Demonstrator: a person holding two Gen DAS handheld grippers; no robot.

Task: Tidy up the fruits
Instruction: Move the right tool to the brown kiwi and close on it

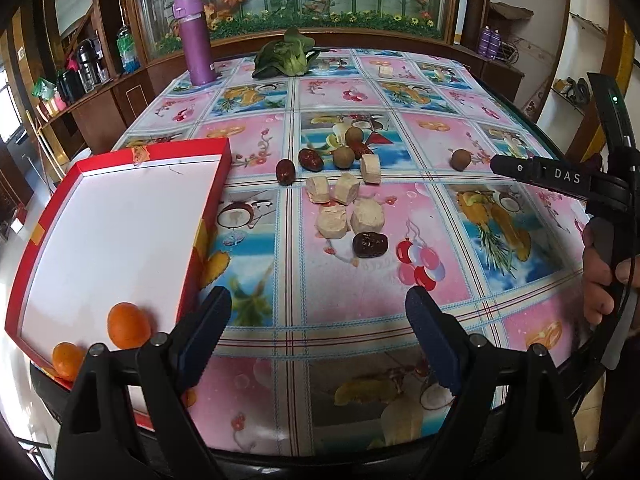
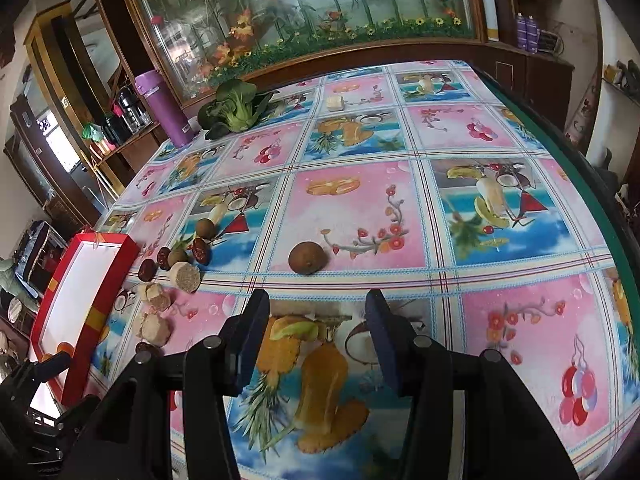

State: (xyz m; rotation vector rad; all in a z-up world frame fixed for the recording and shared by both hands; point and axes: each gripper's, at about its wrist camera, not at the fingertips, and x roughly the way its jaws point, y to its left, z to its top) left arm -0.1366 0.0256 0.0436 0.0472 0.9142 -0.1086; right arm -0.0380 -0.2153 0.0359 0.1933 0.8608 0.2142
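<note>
On the patterned tablecloth [image 1: 460, 288] a cluster of fruit is spread near the middle: dark red dates [image 1: 369, 245], brown round fruits [image 1: 343, 157] and pale cut chunks [image 1: 367, 216]. One brown round fruit [image 2: 309, 258] is set well apart, just ahead of the right gripper [image 2: 318, 336], whose jaws are held moderately apart and empty. Two oranges [image 1: 129, 325] are seen in the near corner of the red-rimmed tray [image 1: 208, 200], beside the left gripper [image 1: 318, 332], its jaws spread wide with nothing between them. Farther back, a leafy green vegetable [image 1: 285, 60] and a purple bottle [image 1: 195, 40] are placed.
</note>
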